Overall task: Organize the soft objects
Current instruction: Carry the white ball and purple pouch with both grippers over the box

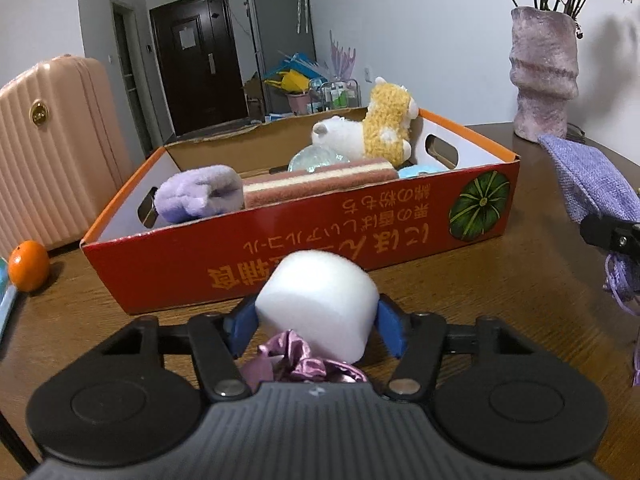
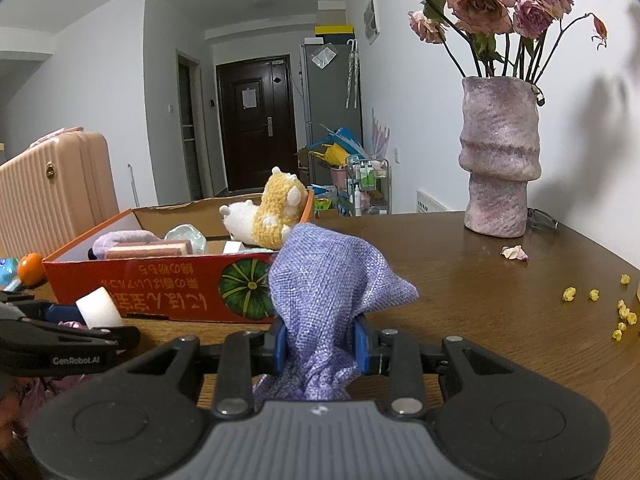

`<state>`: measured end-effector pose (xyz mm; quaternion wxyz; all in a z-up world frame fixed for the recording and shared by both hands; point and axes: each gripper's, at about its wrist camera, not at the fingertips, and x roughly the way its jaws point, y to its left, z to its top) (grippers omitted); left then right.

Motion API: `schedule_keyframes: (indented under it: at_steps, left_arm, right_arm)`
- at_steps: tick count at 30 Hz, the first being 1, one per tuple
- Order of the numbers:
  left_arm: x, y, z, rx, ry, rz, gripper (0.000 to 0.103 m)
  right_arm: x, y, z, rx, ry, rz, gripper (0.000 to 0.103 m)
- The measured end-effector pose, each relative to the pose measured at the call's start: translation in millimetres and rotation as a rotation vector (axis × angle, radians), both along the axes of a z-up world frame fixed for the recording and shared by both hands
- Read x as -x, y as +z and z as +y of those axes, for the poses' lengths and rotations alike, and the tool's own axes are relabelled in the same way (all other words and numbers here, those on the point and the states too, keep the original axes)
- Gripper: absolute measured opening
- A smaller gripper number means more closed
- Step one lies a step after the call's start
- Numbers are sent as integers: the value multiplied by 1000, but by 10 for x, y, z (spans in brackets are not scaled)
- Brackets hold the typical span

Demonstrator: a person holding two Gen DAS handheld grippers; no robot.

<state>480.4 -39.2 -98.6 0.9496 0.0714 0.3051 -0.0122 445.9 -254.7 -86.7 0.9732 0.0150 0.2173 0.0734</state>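
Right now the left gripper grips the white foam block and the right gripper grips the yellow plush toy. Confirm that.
Half right. The left gripper grips the white foam block, but the right wrist view shows the right gripper gripping the purple cloth bag. The yellow plush toy is in the box.

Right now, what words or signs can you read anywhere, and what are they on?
"GenRobot.AI": white letters on the side of the left gripper, seen from the right wrist camera.
Orange Japanese writing, upside down, on the red box, beside a green pumpkin picture: I cannot read it reliably.
Round gold badge on the pink suitcase: too small to read.
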Motion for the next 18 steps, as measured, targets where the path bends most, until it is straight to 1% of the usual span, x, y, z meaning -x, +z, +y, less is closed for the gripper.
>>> schedule_keyframes:
  at_steps: [5,10,18]
  left_arm:
    - [29,11,-16,-5,-10,-14,60]
    - [49,42,-5,8,-5,-34,60]
    - [140,164,11,27,6,-110,60]
  right_arm:
    - [27,7,15,10,0,-16,31]
    - [58,21,40,23,1,-36,31]
    - [75,69,92,16,-11,-88,31]
